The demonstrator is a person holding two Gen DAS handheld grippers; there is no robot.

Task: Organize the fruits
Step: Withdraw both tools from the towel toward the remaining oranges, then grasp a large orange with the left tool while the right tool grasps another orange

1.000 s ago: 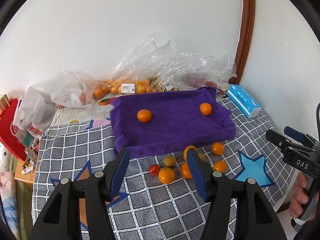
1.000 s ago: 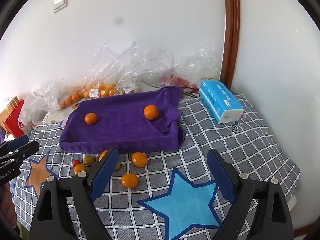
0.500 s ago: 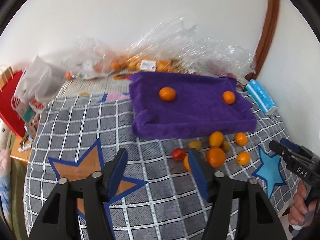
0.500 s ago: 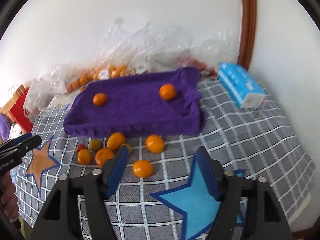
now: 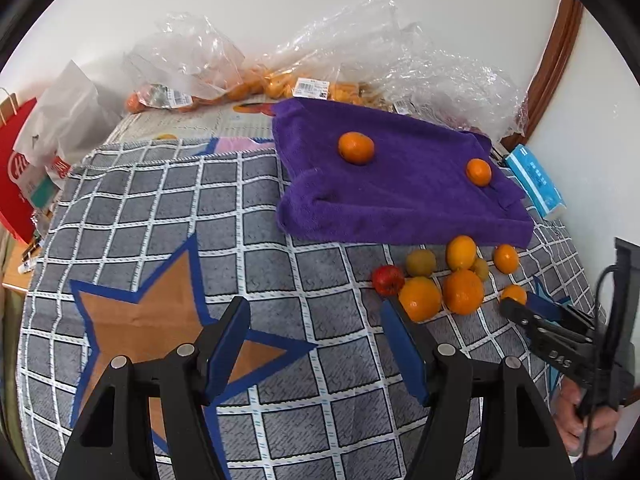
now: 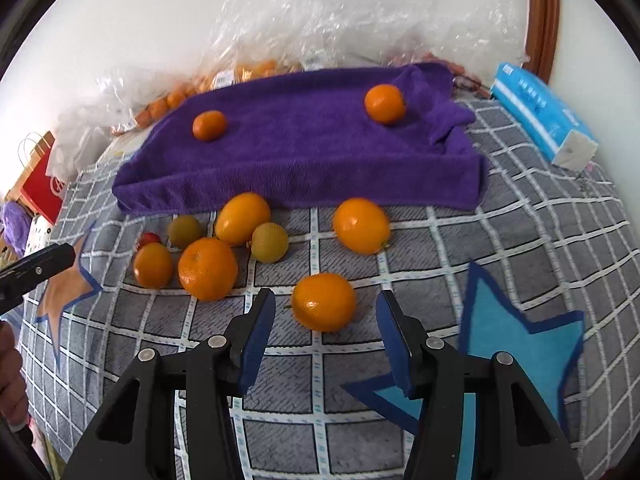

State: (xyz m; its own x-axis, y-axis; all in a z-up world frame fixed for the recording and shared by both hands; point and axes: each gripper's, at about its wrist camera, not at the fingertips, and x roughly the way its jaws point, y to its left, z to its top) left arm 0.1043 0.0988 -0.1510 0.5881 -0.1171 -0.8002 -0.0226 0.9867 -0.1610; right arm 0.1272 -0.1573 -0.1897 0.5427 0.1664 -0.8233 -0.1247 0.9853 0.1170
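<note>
A purple towel (image 6: 312, 152) (image 5: 400, 196) lies on the checked tablecloth with two oranges on it (image 6: 209, 125) (image 6: 384, 103). In front of it sits a loose cluster of several oranges, two greenish fruits (image 6: 270, 242) and a small red fruit (image 5: 387, 279). My right gripper (image 6: 325, 312) is open, its blue pads either side of the nearest orange (image 6: 323, 301), not touching it. My left gripper (image 5: 314, 320) is open and empty over bare cloth, left of the cluster (image 5: 420, 298). The right gripper also shows in the left wrist view (image 5: 520, 307).
Crumpled clear plastic bags with more oranges (image 5: 280, 80) line the wall behind the towel. A blue tissue pack (image 6: 540, 114) lies at the right. A red paper bag (image 5: 16, 168) and white bag stand at the left table edge. A wooden door frame (image 5: 552, 52) stands at the right.
My right gripper has moved forward and down and narrowed its opening, now framing the nearest orange. My left gripper has swung left, away from the cluster, over the orange star pattern.
</note>
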